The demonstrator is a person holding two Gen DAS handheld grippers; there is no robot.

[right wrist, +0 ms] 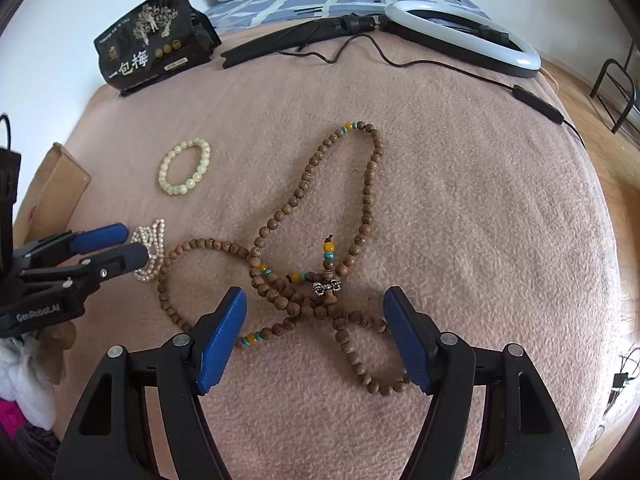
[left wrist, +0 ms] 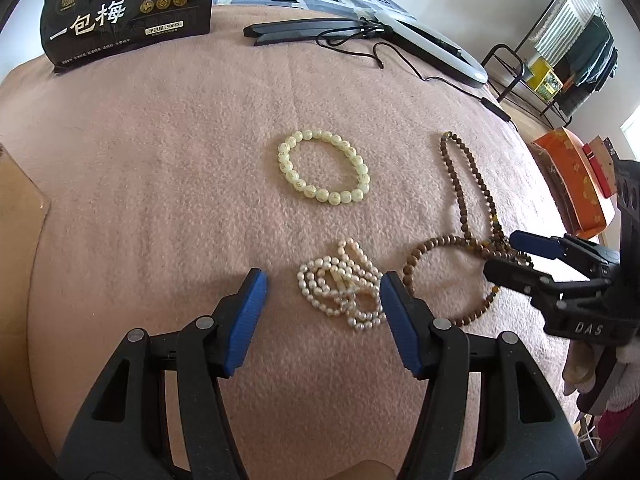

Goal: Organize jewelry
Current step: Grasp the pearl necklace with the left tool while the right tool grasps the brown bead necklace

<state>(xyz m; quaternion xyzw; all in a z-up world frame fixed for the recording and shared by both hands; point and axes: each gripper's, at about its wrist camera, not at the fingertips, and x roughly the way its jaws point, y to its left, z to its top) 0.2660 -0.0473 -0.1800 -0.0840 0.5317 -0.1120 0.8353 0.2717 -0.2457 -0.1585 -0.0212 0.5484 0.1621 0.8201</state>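
Approach stage of jewelry sorting, both claws poised over separate bead items on a pink fleece blanket [left wrist: 160,168] spread on a bed.

Left claw [left wrist: 323,292]: blue-padded jaws apart, nothing pressed between them; heaped strand of small white pearls [left wrist: 344,284] lying between the pads, nearer the right-hand pad and possibly touching it. Right claw [right wrist: 315,332]: jaws held wide apart, empty, straddling the knotted middle of a long brown wooden bead necklace with yellow and turquoise spacers [right wrist: 304,216], near its small silver charm [right wrist: 327,287].

Pale yellow-green bracelet of large round beads [left wrist: 324,168] lying untouched, well apart from both claws, beyond the pearls. Black snack pouch with white lettering [left wrist: 128,4], white ring lamp on a black stand [right wrist: 464,32] and brown cardboard box [right wrist: 56,184] at the blanket's edges; the box possibly the destination, not certain.

Step in hand, by judgement: pre-grasp on the pearls and the wooden necklace. Next move calls for lowering the pads to the blanket, centring the left claw on the pearl heap, closing firmly enough to gather loose loops, then lifting slowly to avoid snagging on the fleece.
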